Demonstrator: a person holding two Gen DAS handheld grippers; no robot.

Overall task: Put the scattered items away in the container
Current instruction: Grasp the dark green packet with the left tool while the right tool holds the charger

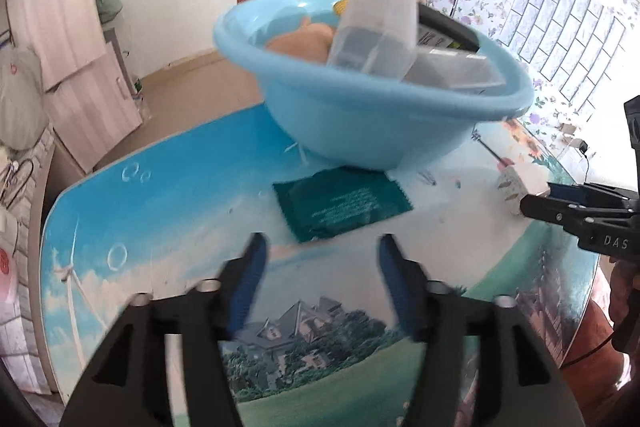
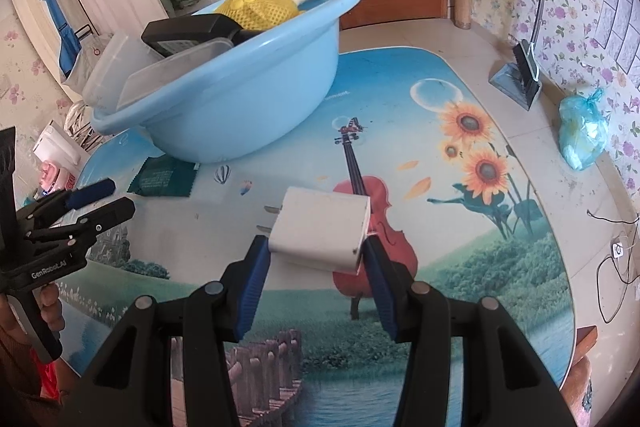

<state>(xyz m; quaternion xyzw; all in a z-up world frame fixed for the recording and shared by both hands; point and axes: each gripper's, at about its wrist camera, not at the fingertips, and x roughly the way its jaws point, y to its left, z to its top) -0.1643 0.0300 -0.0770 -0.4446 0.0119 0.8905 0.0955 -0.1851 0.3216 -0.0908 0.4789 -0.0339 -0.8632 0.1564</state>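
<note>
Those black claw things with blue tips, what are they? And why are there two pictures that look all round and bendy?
They are grabbing tools that a person holds, one in each hand. Each has a small camera looking along its two fingers, and the lens bends the picture. One picture comes from the left gripper, which is open and holds nothing. The other comes from the right gripper, which is squeezing a white plug block. On the picture-covered table stands a blue basin that already holds a yellow net thing, a black box and clear plastic tubs. A dark green packet lies beside the basin, waiting.
</note>
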